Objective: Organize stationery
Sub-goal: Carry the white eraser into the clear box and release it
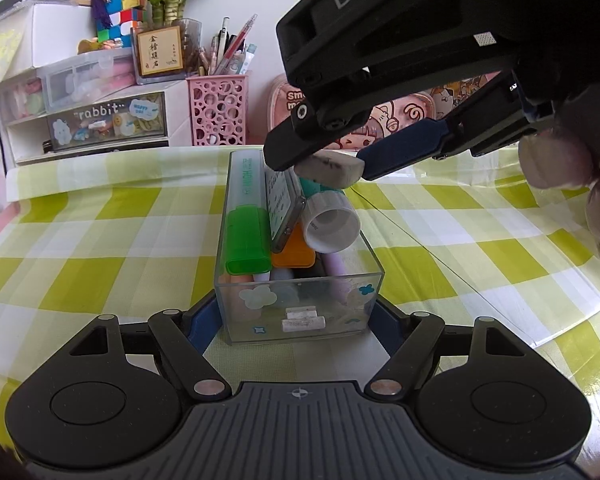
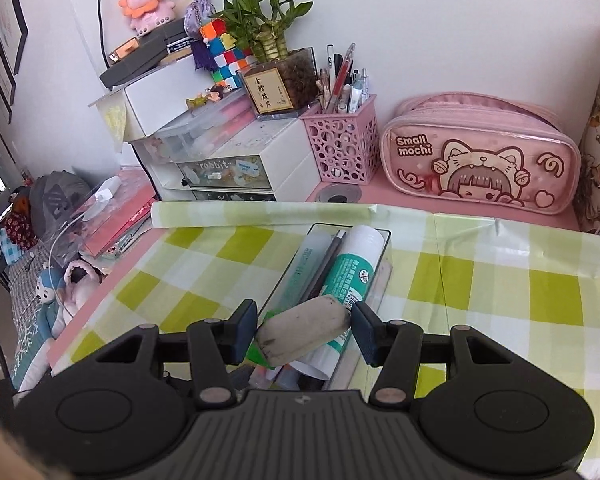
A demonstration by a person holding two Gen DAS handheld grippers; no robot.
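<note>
— Left gripper point(image 1: 298, 312)?
— Clamped on one clear plastic organizer box point(image 1: 300, 304), a pad on each side wall at the near end. Box resting on the green-and-white checked tablecloth point(image 1: 100, 240).

— Inside the box?
— Counted from the left wrist view: one green highlighter point(image 1: 246, 216) along the left wall, one flat grey-edged item leaning beside it — cannot tell what — one orange block point(image 1: 294, 254), one glue stick point(image 1: 332, 222) with white cap toward the camera, pale sticks underneath. Two small white stubs point(image 1: 303, 319) lying at the near end, just ahead of the left fingers.

— Right gripper point(image 2: 304, 330)?
— Closed on one worn, smudged white eraser point(image 2: 304, 330), gripped by its two ends, tilted. Held above the box, over the glue stick point(image 2: 350, 268), not touching the contents as far as visible. In the left view, same eraser point(image 1: 330, 166) hanging just past the highlighter's far end, between the black fingers.

— Beyond both grippers?
— One pink perforated pen holder point(image 2: 342, 148) full of pens, one pink "small mochi" pencil case point(image 2: 480, 160) to its right, one drawer unit marked "rabbit" point(image 1: 104, 120) to its left, one bamboo plant point(image 2: 268, 28), one puzzle cube point(image 2: 224, 52).

— Person?
— Only fingertips point(image 1: 556, 160) at the right edge of the left view, behind the right gripper.
</note>
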